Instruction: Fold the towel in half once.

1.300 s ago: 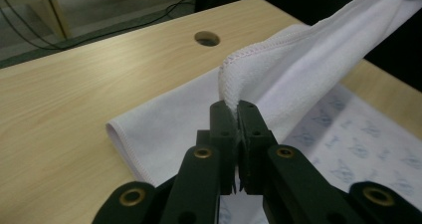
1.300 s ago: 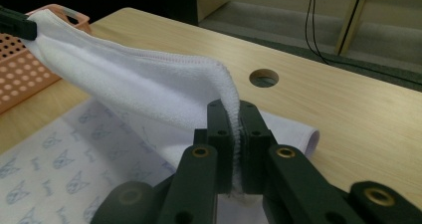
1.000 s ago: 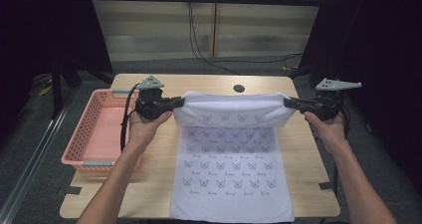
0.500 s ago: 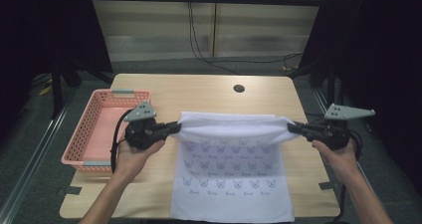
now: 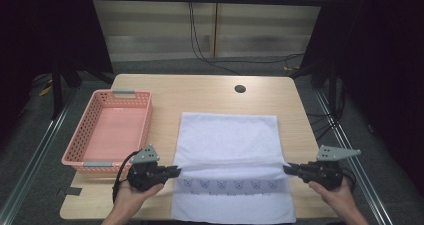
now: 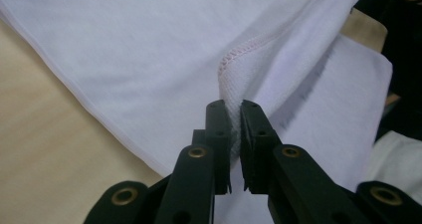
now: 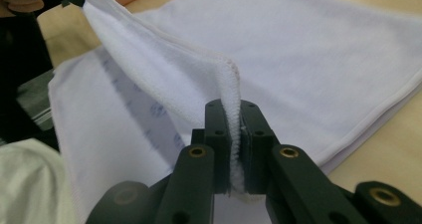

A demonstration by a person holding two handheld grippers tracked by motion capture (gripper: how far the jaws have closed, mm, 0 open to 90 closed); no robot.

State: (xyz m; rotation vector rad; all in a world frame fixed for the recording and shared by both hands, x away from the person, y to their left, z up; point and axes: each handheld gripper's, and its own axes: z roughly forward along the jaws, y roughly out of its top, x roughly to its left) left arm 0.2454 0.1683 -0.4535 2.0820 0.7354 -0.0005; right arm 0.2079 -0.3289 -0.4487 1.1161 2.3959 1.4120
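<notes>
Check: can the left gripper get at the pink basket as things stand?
Probably not yet. The left gripper sits just right of the pink basket's near corner with nothing between, but its jaws have been opening and still pinch a corner of the white towel.

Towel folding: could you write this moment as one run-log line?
towel: far edge folded toward near edge | left gripper: gripping corner | right gripper: gripping corner | basket: left

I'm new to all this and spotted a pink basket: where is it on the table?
In the high view the pink basket sits at the table's left side, just left of the white towel, with the left gripper near its front corner.
</notes>
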